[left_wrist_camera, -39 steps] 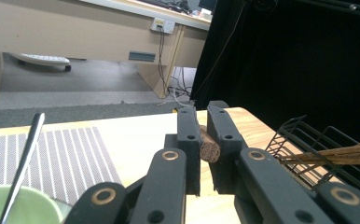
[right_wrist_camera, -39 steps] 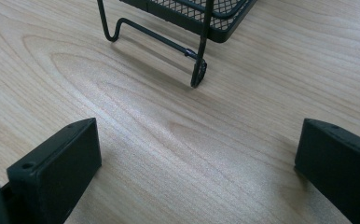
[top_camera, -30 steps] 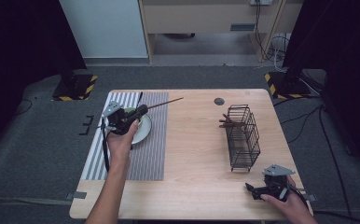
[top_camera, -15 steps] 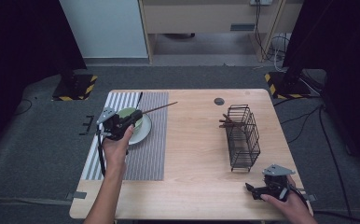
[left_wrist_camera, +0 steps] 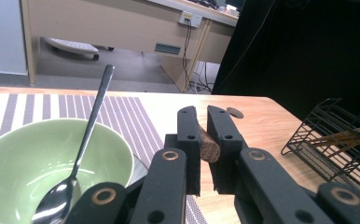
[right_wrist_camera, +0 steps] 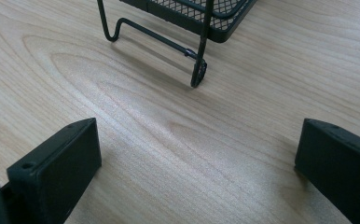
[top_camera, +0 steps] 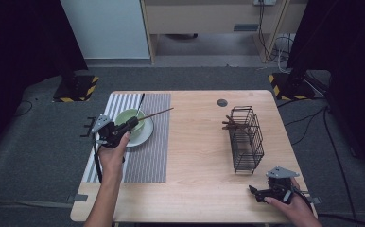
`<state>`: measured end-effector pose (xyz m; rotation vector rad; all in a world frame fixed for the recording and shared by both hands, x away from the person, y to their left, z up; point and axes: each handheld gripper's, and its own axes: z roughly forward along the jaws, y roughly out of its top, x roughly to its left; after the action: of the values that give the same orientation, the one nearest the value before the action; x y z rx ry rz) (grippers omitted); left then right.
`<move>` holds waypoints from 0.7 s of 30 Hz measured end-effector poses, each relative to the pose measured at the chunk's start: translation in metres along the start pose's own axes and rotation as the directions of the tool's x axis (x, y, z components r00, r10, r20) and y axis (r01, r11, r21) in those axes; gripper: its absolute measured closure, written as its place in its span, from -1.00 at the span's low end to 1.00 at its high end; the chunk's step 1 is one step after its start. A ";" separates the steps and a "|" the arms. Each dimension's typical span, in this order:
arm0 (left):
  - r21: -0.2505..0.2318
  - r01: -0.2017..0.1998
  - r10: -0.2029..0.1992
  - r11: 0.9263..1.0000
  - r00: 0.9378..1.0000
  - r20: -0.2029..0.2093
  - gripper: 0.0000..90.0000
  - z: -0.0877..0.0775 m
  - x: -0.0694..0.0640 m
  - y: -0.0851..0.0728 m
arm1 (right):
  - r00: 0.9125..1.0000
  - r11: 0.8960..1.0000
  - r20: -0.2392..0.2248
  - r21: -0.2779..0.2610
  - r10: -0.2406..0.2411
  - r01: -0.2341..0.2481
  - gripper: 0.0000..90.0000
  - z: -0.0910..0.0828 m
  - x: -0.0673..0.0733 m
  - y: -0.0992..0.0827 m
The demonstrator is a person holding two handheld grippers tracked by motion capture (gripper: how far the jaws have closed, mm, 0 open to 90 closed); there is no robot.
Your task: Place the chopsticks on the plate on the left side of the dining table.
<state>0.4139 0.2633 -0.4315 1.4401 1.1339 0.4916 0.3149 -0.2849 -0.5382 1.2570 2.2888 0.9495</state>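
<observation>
Left gripper: black jaws, brass-ringed screw holes, grey plate at 10 o'clock.
Right gripper: black, grey three-cornered plate.

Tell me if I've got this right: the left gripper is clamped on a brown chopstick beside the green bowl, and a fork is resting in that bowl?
Not quite. It is a spoon, not a fork, that rests in the green bowl; the left gripper view shows its rounded scoop. The rest holds: the left gripper is clamped on a brown chopstick beside the bowl.
</observation>
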 end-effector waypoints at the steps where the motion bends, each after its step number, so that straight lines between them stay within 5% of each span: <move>1: 0.000 0.000 0.000 1.000 1.000 -0.002 0.86 -0.001 0.001 -0.001 | 1.000 1.000 0.000 0.000 0.001 -0.001 -0.99 0.000 0.000 0.000; 21: -0.002 0.018 -0.018 1.000 1.000 -0.026 0.86 -0.012 0.010 -0.014 | 1.000 1.000 0.000 0.000 0.001 -0.001 -0.99 0.000 0.000 0.000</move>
<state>0.4037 0.2762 -0.4445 1.4243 1.1658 0.4994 0.3148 -0.2849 -0.5382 1.2589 2.2885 0.9497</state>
